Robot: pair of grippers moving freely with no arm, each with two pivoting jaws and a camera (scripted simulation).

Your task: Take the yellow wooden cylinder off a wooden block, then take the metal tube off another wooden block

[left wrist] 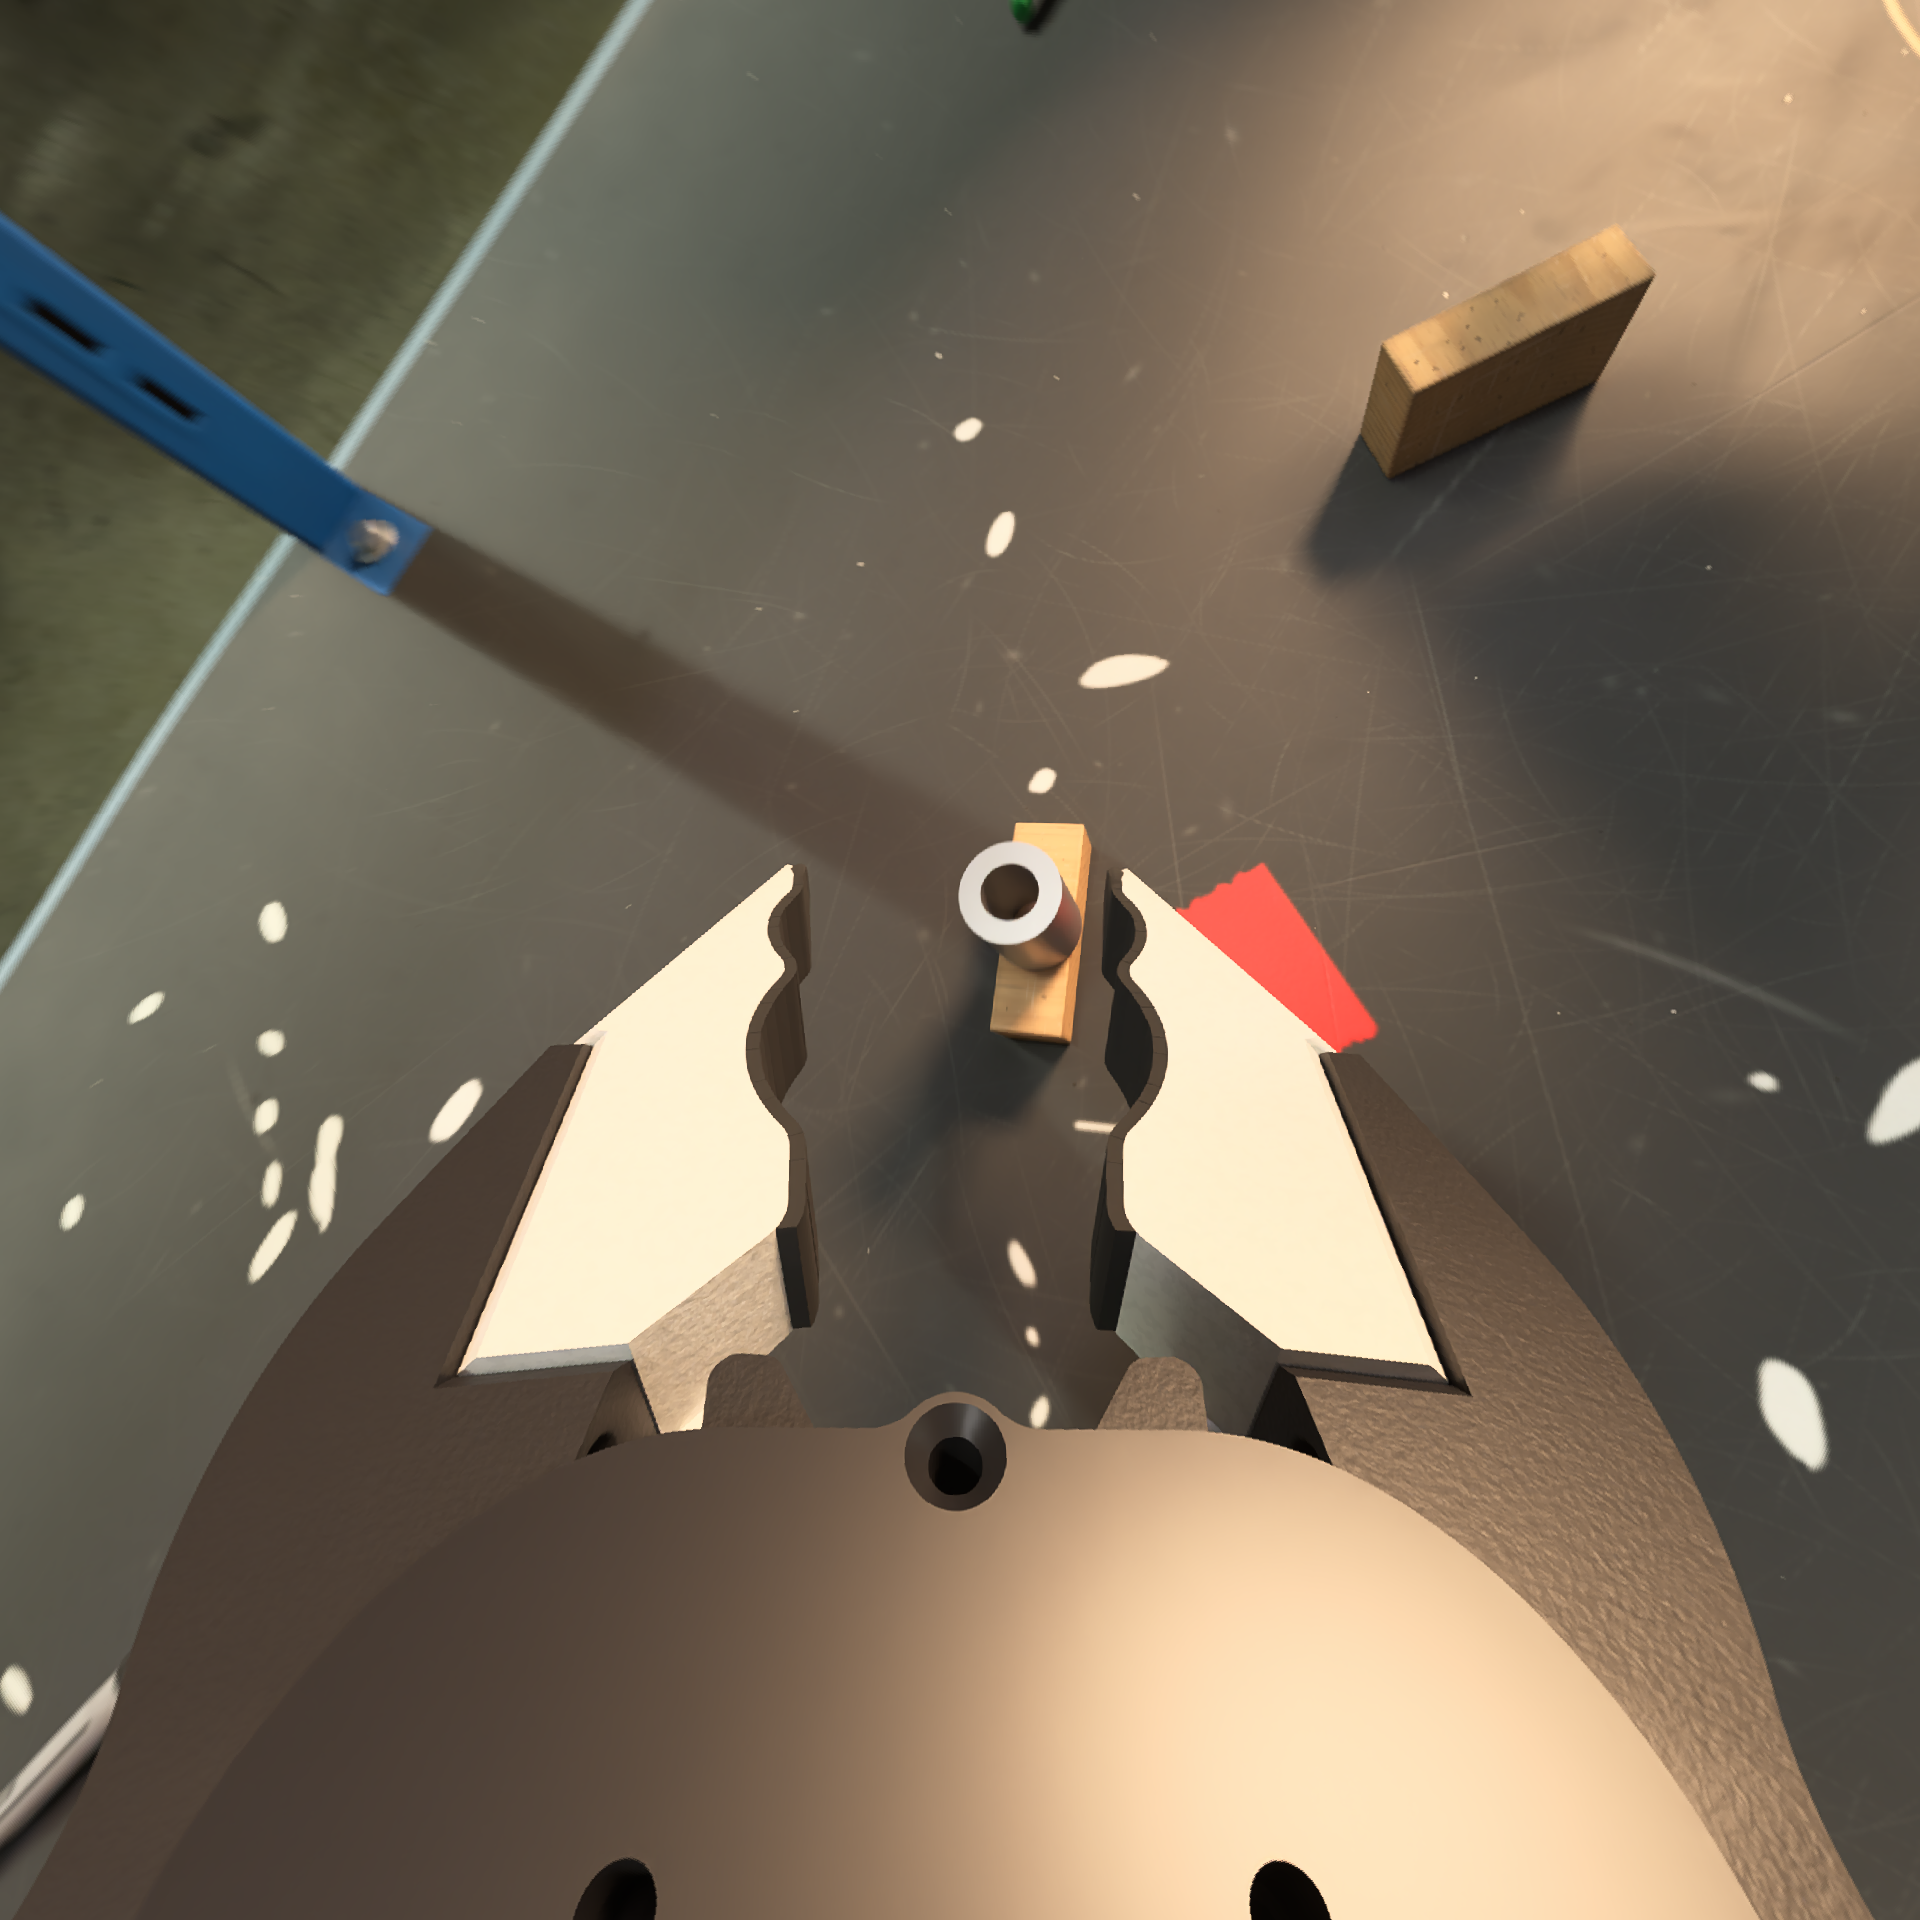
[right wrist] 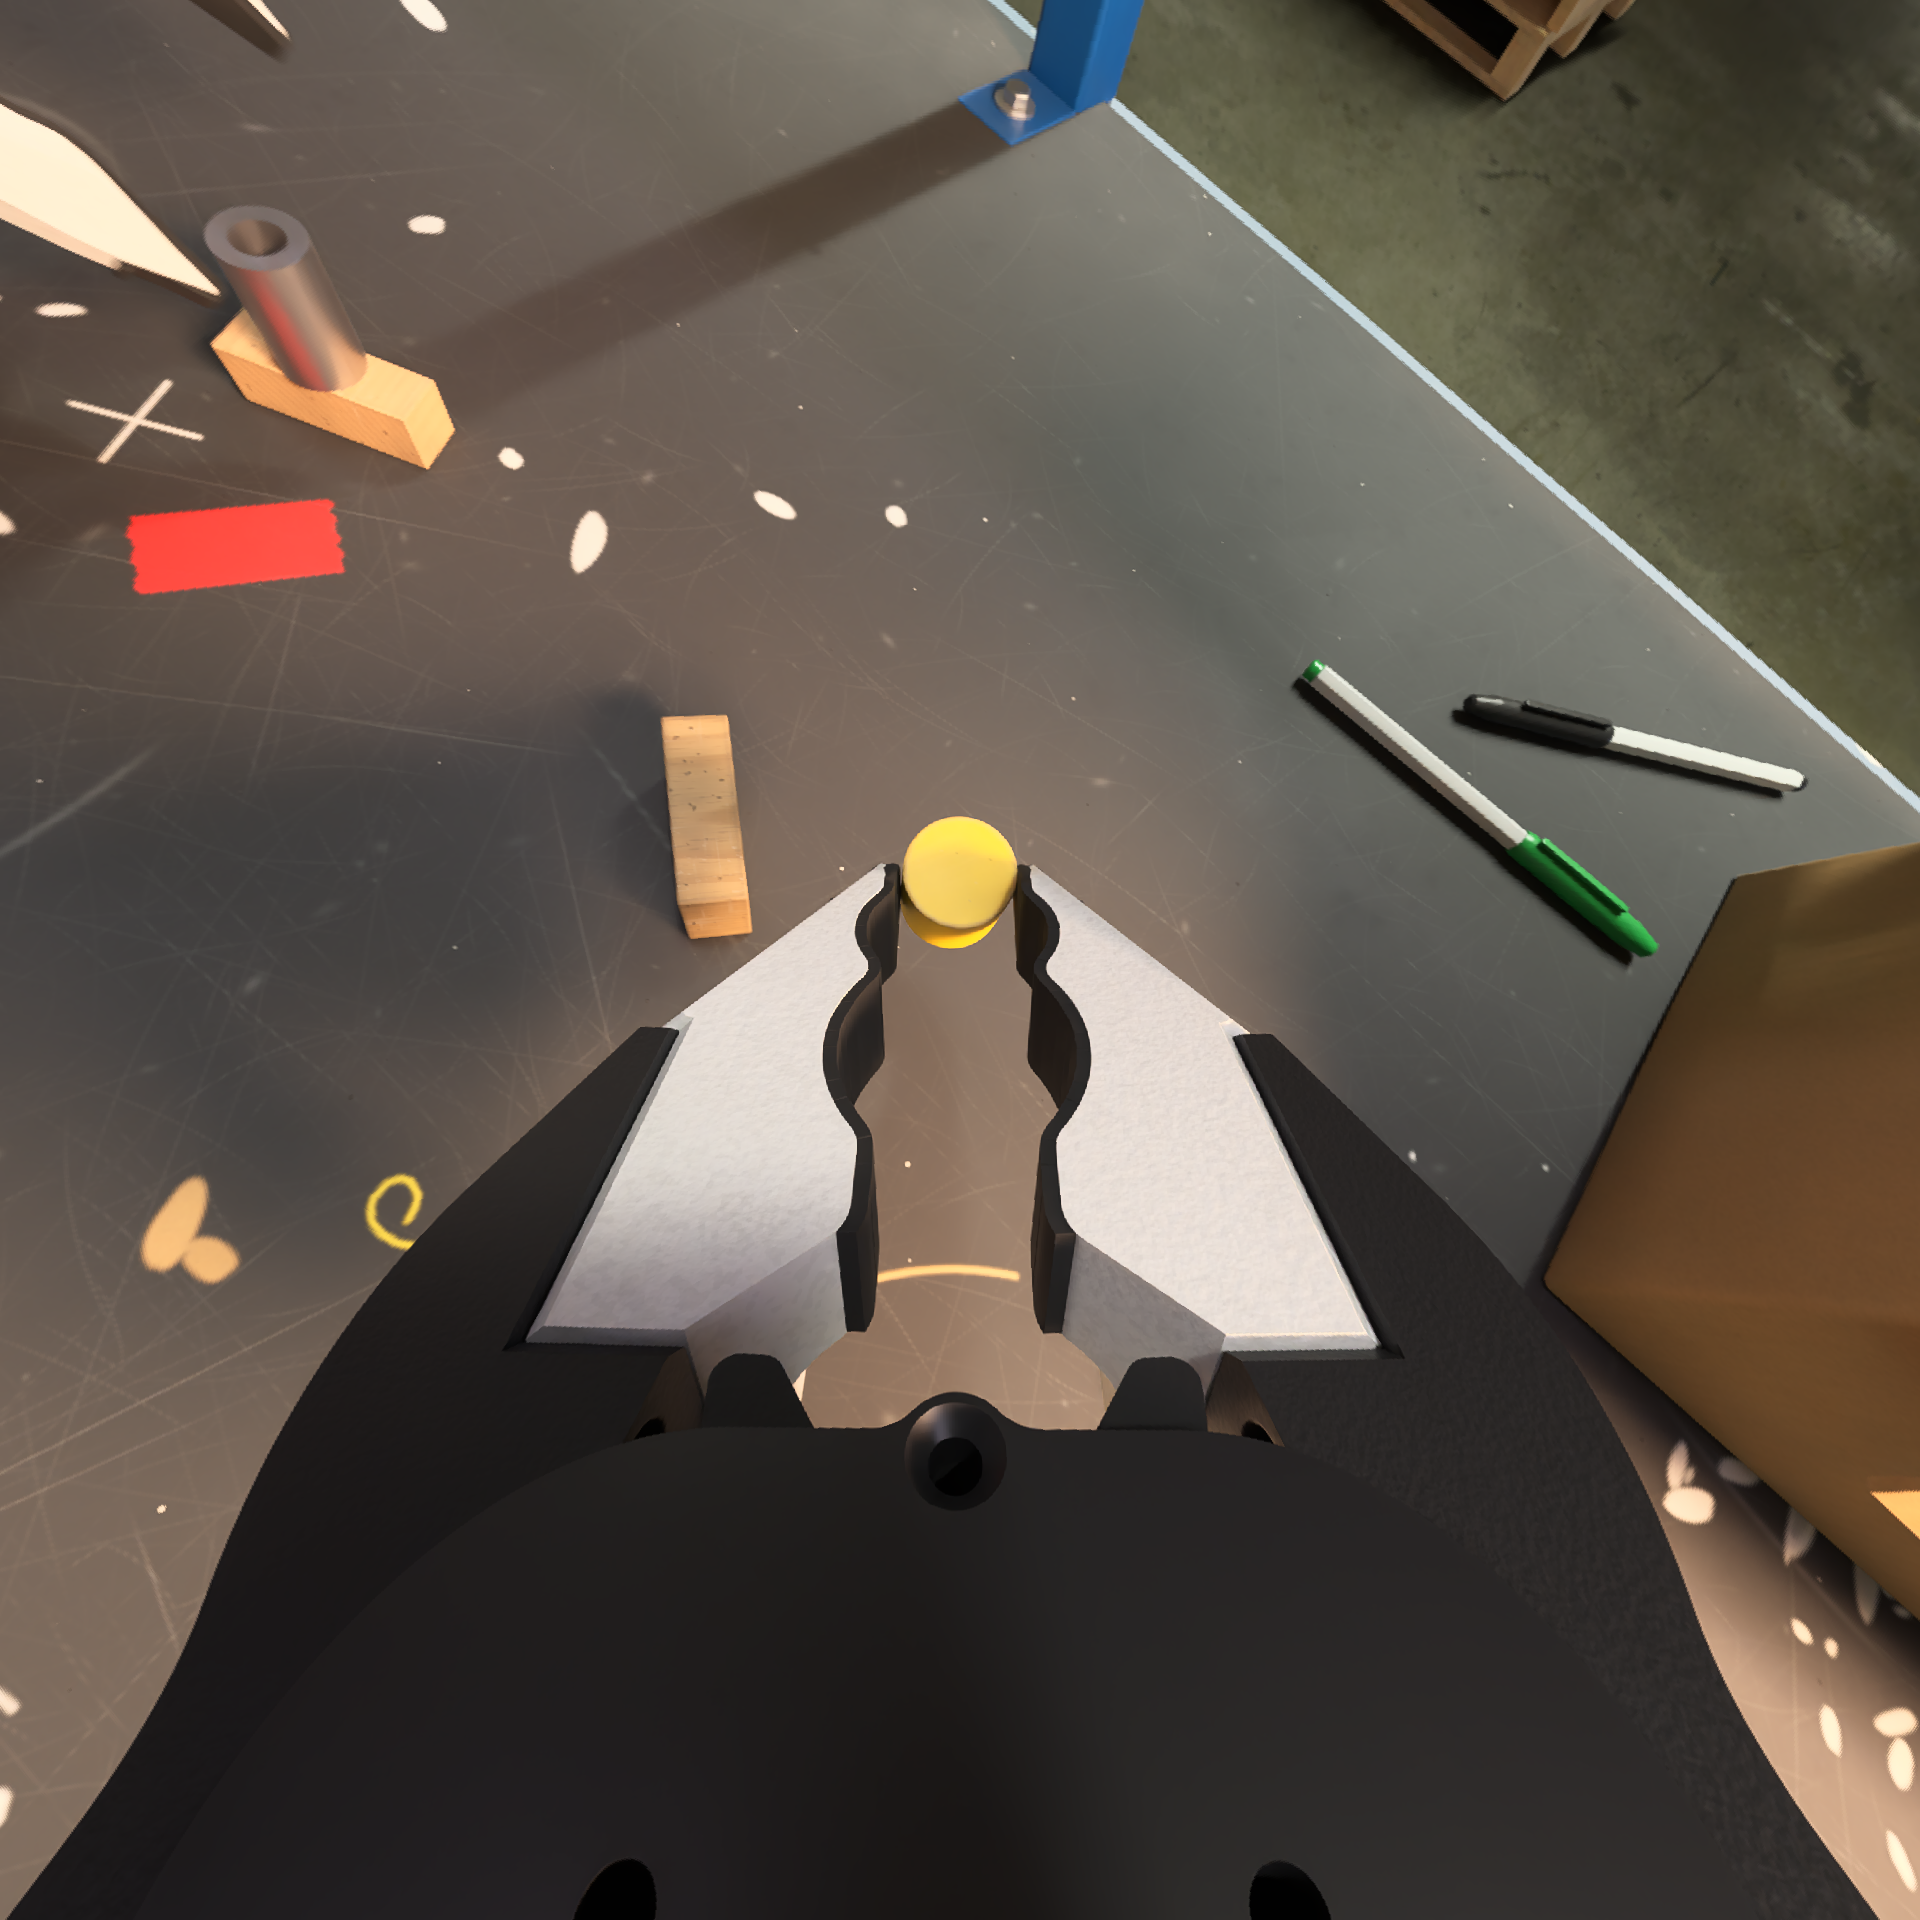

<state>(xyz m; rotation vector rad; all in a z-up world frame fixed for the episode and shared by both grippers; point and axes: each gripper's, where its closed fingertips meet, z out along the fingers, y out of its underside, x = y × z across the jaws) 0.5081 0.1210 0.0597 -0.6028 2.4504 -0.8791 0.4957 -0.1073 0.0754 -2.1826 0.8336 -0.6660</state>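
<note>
**Two wrist cameras, one shared corner**

Each camera looks steeply down along its own fingers at the dark table. Both views share the metal tube on its block, the red tape and the blue post; the left camera sits nearer them.

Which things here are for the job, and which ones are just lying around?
For the job:
- yellow wooden cylinder, gripped by the right gripper
- bare wooden block
- metal tube standing on its wooden block
- left gripper, open above the tube

Just lying around:
- green pen
- black pen
- red tape
- cardboard box
</note>
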